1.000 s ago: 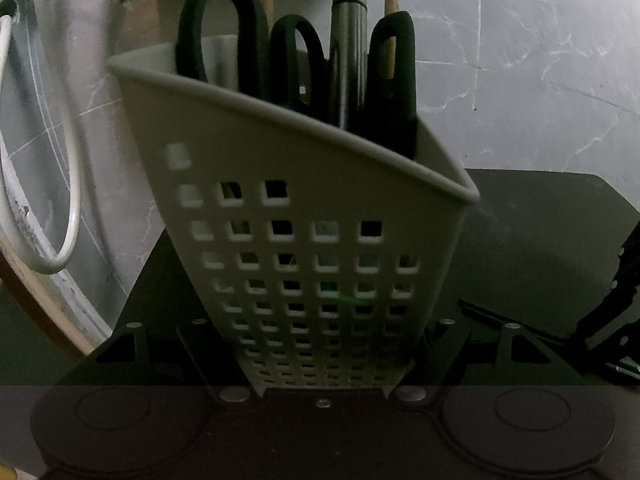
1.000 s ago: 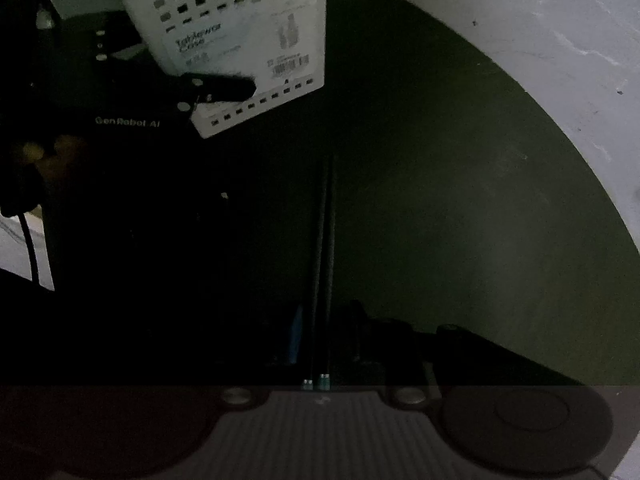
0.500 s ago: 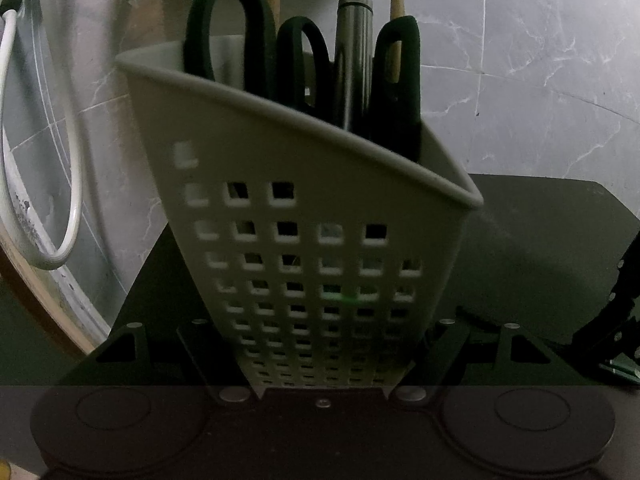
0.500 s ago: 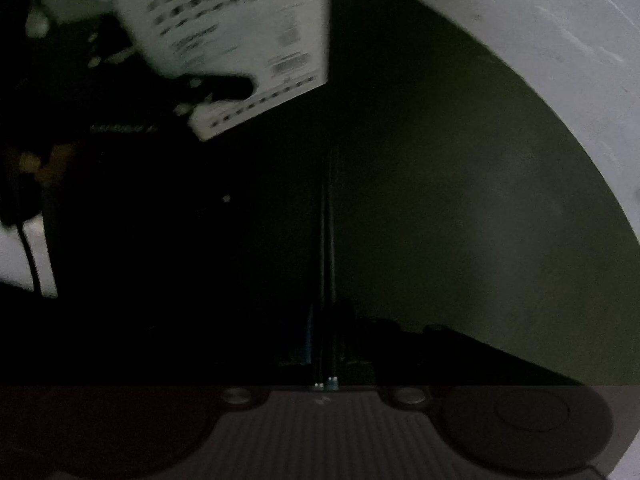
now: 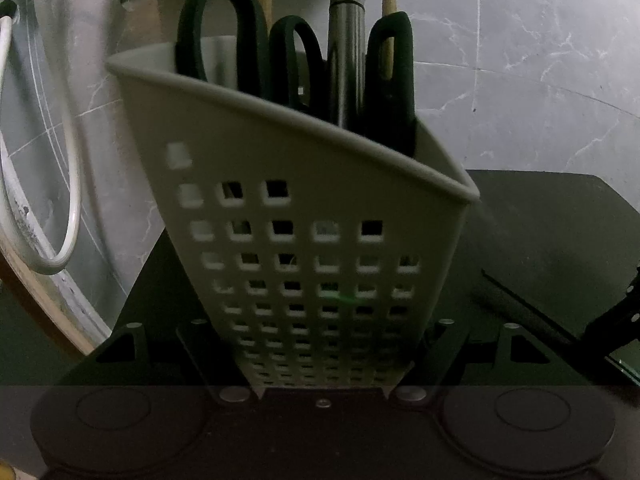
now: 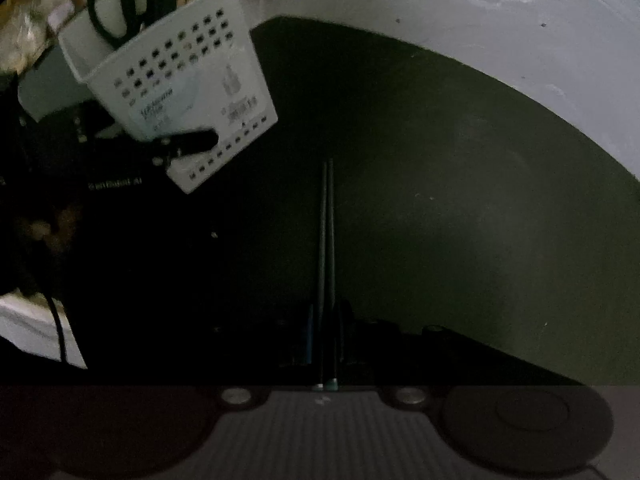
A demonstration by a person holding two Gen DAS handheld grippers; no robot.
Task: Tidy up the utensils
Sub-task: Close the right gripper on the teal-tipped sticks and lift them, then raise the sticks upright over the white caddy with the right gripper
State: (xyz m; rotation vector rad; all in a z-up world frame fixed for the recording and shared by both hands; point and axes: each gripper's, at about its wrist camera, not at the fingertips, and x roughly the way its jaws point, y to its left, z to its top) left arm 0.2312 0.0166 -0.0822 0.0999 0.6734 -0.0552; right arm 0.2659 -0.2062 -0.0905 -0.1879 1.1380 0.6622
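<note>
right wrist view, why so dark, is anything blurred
Right wrist view: underexposed, the pair of dark chopsticks barely separates from the dark mat; the white perforated plastic basket is motion-smeared, label unreadable. Left wrist view: dim, basket sharper.

pale marbled counter with thin veins and a seam, seen pale grey in right view. dark mat lies flat on it, rounded corner at far right; covers most of right view. white cable loops at the counter's left edge; contact unclear.
</note>
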